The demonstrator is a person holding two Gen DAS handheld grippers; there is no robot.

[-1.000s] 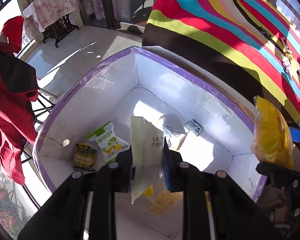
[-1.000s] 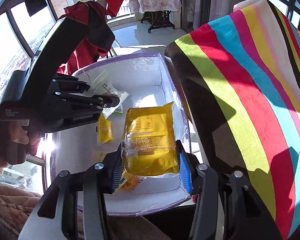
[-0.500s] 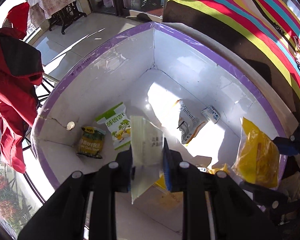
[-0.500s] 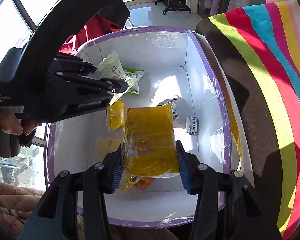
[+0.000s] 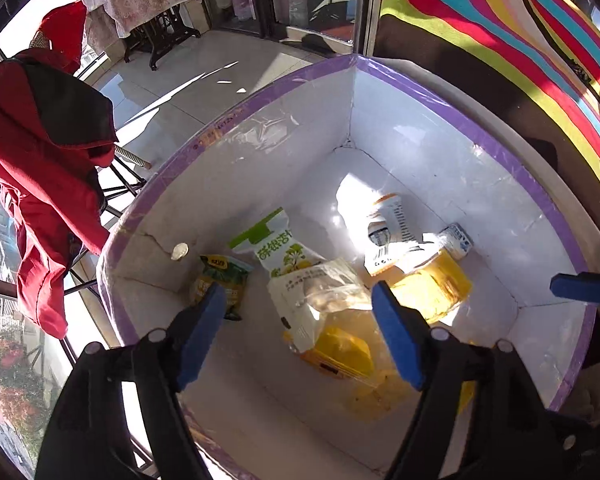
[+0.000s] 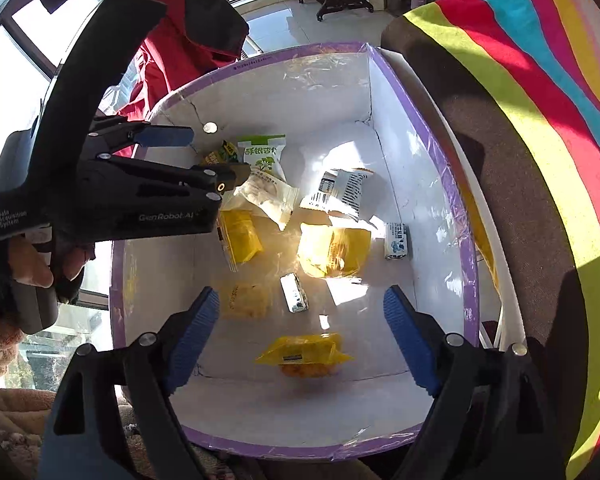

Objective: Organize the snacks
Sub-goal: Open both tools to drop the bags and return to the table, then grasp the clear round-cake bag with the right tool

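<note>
A white box with a purple rim (image 5: 260,100) (image 6: 300,50) holds several snack packets. My left gripper (image 5: 298,288) (image 6: 208,156) hangs over its left side, jaws opening, with nothing pressed between the pads. A pale clear packet (image 5: 316,292) (image 6: 268,196) lies loose on the box floor below it. Over the box's near side my right gripper (image 6: 300,292) also has its jaws opening and holds nothing. A yellow packet (image 6: 332,250) (image 5: 432,284) lies in the box beyond it. In the left wrist view only one blue pad of the right gripper (image 5: 580,286) shows.
Also in the box: a green-and-white packet (image 5: 280,248) (image 6: 262,154), a white barcode packet (image 5: 392,232), small blue-white sachets (image 6: 396,240), other yellow packets (image 6: 304,354). A striped blanket (image 6: 540,120) borders the right. A red jacket (image 5: 40,160) hangs on the left.
Both grippers were shut on packets and now stand open. The pale packet and the yellow packet have dropped into the box. Both hands came slightly closer to the box.
</note>
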